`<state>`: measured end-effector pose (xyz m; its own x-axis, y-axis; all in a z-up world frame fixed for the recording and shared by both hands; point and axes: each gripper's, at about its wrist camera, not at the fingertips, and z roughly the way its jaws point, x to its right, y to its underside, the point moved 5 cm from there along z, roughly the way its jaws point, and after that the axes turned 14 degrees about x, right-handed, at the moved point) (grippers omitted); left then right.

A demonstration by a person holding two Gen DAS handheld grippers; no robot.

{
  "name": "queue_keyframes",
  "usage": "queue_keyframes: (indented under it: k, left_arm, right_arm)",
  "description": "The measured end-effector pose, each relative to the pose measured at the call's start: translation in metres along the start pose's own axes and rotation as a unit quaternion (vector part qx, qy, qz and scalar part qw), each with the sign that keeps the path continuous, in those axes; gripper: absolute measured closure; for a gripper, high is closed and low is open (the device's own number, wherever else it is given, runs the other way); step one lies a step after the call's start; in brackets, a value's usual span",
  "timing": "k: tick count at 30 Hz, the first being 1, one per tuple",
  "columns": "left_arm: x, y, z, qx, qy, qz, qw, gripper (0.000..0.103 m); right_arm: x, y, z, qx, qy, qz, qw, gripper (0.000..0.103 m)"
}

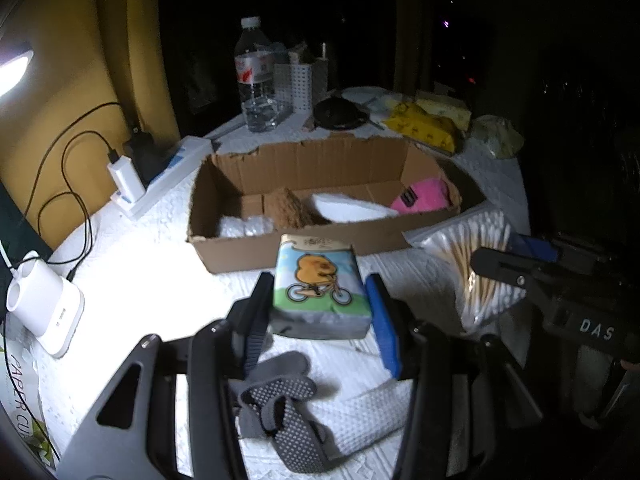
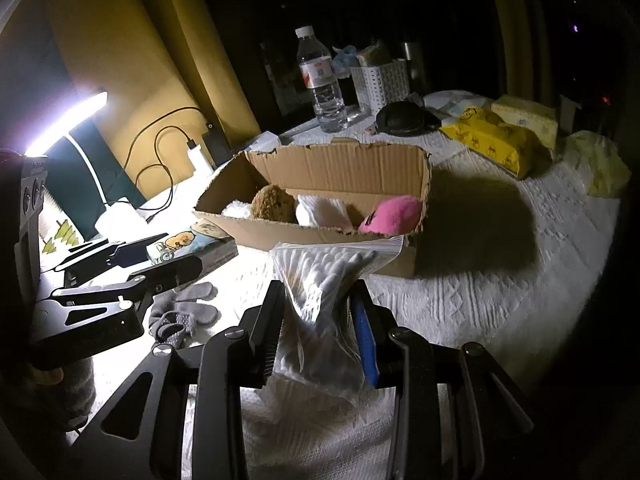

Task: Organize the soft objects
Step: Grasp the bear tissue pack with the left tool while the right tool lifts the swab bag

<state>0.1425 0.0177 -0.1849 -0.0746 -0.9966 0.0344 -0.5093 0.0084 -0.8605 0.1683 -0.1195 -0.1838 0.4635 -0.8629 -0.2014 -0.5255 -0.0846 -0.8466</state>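
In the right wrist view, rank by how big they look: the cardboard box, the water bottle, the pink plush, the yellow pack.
1. cardboard box
2. yellow pack
3. water bottle, close to the pack, so that order is unsure
4. pink plush, smallest, partly hidden by the box wall

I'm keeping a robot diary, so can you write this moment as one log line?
left gripper: shut on cartoon-bear tissue pack | right gripper: shut on clear zip bag of cotton swabs | brown cardboard box: ahead, open

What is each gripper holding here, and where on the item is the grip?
Left gripper clamps the cartoon-printed tissue pack by its two long sides. Right gripper pinches the zip bag of cotton swabs around its middle.
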Motion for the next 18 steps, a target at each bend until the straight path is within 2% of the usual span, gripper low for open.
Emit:
queue_keyframes:
  k: [18]
  left_arm:
    - [-0.024,-0.031,0.009,0.026,-0.012,-0.007,0.9996,0.055]
  right_arm:
    - [0.007,-0.032,0.012,0.015,0.005,-0.008,1.0,0.068]
